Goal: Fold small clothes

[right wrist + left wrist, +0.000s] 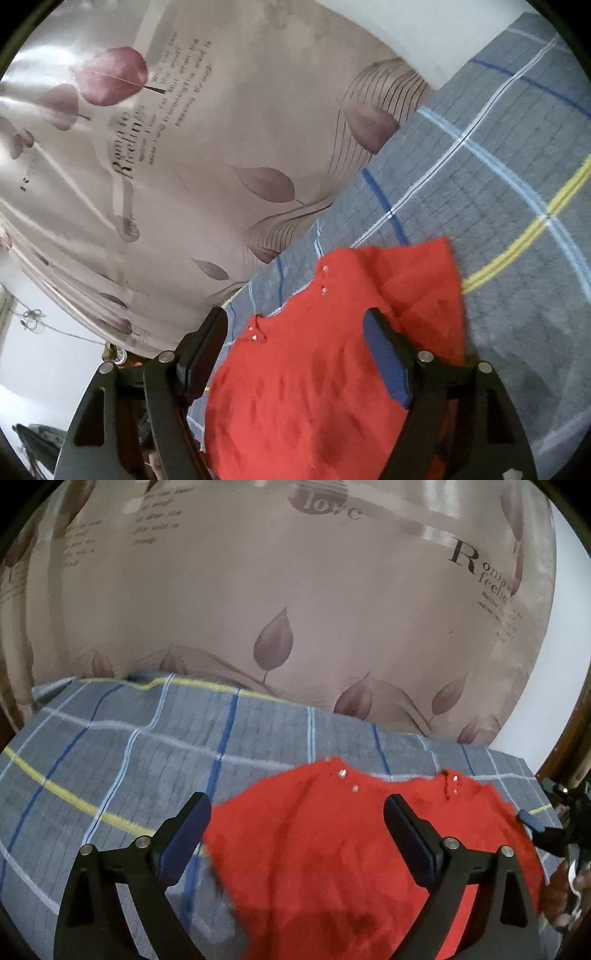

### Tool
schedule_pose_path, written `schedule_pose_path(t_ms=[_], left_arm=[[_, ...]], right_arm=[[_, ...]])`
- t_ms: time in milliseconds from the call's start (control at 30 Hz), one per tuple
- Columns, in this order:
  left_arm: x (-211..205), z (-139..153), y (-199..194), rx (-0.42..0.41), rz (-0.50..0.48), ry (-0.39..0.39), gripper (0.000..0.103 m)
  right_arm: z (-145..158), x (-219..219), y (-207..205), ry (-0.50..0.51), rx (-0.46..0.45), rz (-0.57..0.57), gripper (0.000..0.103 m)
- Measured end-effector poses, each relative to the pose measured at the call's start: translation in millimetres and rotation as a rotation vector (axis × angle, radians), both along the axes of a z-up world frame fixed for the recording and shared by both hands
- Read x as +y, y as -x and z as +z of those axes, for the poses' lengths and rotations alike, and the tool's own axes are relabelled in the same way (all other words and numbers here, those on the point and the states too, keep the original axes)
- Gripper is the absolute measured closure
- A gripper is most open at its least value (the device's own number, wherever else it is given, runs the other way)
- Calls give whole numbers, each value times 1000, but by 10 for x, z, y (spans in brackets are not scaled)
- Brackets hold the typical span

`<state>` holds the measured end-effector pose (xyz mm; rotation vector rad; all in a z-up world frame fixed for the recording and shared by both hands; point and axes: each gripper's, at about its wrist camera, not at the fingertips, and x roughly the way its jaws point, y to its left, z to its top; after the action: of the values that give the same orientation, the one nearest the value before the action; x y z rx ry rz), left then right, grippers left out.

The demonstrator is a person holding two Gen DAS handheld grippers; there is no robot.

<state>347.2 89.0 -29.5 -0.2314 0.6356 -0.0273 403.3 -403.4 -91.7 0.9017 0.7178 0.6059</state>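
Garment (332,834) lies on bedsheet (147,738), curtain (295,590) behind.

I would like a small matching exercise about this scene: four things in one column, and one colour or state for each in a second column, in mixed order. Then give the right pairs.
Things:
1. garment
2. plaid bed cover
3. curtain
4. left hand-held gripper

Colours or states:
A. grey with blue, white and yellow lines
B. open, with nothing gripped between its pads
C. red, lying on the bed cover, with small shiny buttons
D. beige, printed with leaves and writing

Pairs: 1-C, 2-A, 3-D, 4-B
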Motion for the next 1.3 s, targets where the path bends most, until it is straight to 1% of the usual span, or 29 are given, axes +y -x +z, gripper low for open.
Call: schedule_pose_path(t_ms=[67, 100, 167, 233, 300, 367, 433, 500, 600, 667, 733, 800, 833, 933, 1067, 1133, 1167, 1200, 1233, 1300], left_arm=[[60, -49, 108, 11, 3, 16, 9], [92, -77, 176, 15, 3, 26, 9], [161, -144, 323, 23, 7, 45, 9], [220, -203, 456, 34, 9, 59, 9], [264, -252, 574, 45, 10, 72, 9], [293, -289, 683, 41, 9, 86, 9], [293, -319, 734, 52, 4, 95, 9], [294, -331, 770, 54, -2, 114, 9], [275, -341, 807, 44, -19, 138, 9], [284, -368, 800, 63, -1, 151, 9], [323, -424, 793, 87, 10, 196, 9], [368, -440, 807, 81, 15, 224, 9], [395, -445, 820, 73, 17, 245, 9], [442, -478, 815, 79, 25, 280, 9], [478, -522, 799, 96, 38, 304, 9], [487, -532, 797, 96, 41, 312, 9], [492, -536, 797, 96, 42, 315, 9], [493, -538, 796, 97, 44, 316, 9], [493, -540, 794, 98, 44, 316, 9], [491, -541, 793, 97, 46, 318, 9]], right_arm=[[46, -24, 146, 39, -26, 10, 29], [83, -7, 225, 91, -39, 16, 29], [189, 92, 417, 250, -81, 33, 29], [281, 261, 646, 466, -141, 35, 29], [314, 411, 829, 628, -183, 31, 29], [309, 524, 992, 740, -223, 21, 29], [262, 608, 1075, 811, -237, 0, 29], [173, 609, 1067, 817, -205, -12, 30], [31, 508, 1011, 778, -139, -33, 31], [66, 350, 976, 690, -127, -54, 31], [122, 256, 933, 639, -117, -56, 32], [221, 237, 855, 632, -131, -51, 32], [265, 244, 772, 618, -141, -16, 32], [319, 345, 499, 644, -118, 21, 32], [298, 447, 143, 678, -91, 26, 32], [227, 506, -38, 699, -57, 38, 44], [192, 530, -94, 709, -44, 48, 67], [146, 558, -159, 717, -23, 61, 92], [93, 580, -222, 724, 5, 71, 96], [82, 578, -249, 718, 5, 64, 97]])
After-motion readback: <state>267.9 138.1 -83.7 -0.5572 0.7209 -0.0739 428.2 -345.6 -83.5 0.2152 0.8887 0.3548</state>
